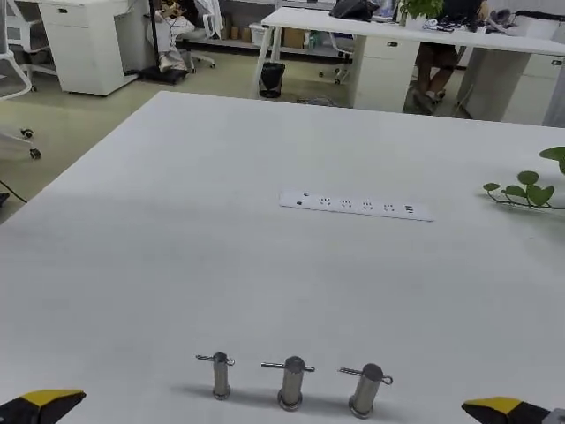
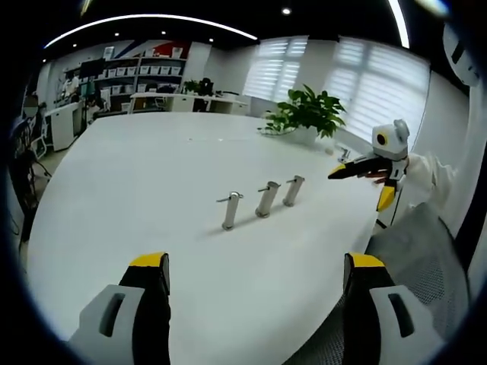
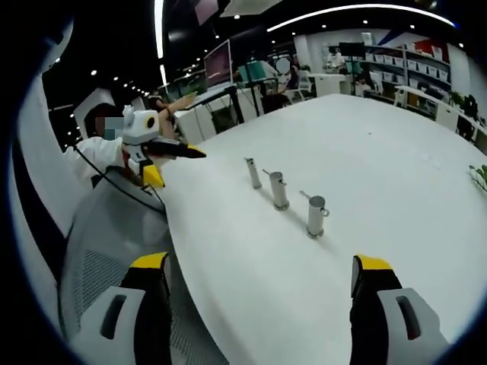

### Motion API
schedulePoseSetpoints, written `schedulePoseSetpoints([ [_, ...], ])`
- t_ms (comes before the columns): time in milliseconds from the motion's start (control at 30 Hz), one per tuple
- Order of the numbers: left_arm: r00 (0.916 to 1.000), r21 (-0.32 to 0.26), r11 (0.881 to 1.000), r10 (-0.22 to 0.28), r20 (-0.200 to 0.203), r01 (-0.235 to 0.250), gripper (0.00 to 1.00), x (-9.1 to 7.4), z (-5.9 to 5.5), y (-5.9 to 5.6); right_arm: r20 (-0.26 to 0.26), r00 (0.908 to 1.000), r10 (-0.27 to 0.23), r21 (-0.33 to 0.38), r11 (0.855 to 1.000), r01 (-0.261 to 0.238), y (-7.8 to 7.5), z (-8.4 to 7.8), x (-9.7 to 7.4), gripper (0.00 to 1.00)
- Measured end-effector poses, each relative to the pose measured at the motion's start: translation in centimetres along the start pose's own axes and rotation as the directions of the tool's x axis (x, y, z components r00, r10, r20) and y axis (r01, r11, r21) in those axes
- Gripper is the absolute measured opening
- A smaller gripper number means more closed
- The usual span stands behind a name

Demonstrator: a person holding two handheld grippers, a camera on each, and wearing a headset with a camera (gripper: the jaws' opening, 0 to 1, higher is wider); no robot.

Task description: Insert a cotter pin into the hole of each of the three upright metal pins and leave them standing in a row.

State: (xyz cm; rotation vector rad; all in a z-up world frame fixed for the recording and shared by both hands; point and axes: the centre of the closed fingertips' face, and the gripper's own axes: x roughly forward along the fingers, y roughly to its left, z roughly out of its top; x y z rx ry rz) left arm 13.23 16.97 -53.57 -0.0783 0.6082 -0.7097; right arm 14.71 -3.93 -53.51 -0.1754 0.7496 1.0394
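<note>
Noting state: three metal pins stand in a row close to the near edge of the white surface [image 1: 265, 265], about midway along it: left pin [image 1: 221, 378], middle pin [image 1: 291, 385], right pin [image 1: 365, 393]. They are apart from one another. Each carries a cotter pin through its top: left cotter pin [image 1: 214, 359], middle cotter pin [image 1: 282, 365], right cotter pin [image 1: 369, 375].

My left fingers [image 2: 148, 293] are spread wide with nothing between them, off the near left corner. My right fingers [image 3: 148, 293] are likewise spread and empty, toward the near right side.

Materials: the pins are grey, smooth, round shanks with a slightly wider foot. The cotter pins are thin wire with a small loop at one end.

Handling, my judgement:
- Pins: solid metal, stiff, dense for their size, slick on the round shank. On a narrow foot they should tip easily if nudged sideways.
- Best hold is mid-shank, below the cross hole, squeezing square across.
- Cotter pins: light, springy, easily bent or knocked out. Grip at the loop end only.

A power strip [image 1: 356, 205] lies well beyond, mid-surface.
</note>
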Motion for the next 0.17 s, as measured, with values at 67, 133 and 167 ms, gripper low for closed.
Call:
schedulePoseSetpoints([
  [67,0.9999,0.001,1.0,-0.005,-0.013,0.005,0.94,0.23,-0.35,-0.2,0.0,1.0,0.0,-0.012,1.0,0.0,-0.06,0.14,0.03,0.98],
  [133,0.9998,0.001,1.0,-0.007,-0.019,0.007,0.94,0.42,-0.54,-0.32,-0.008,1.0,0.001,-0.009,1.0,-0.001,-0.23,0.17,0.06,0.98],
  [167,0.9997,0.001,1.0,-0.009,-0.023,0.009,0.94,0.55,-0.63,-0.4,-0.011,0.9999,0.0,-0.006,1.0,0.0,-0.24,0.11,0.02,0.98],
])
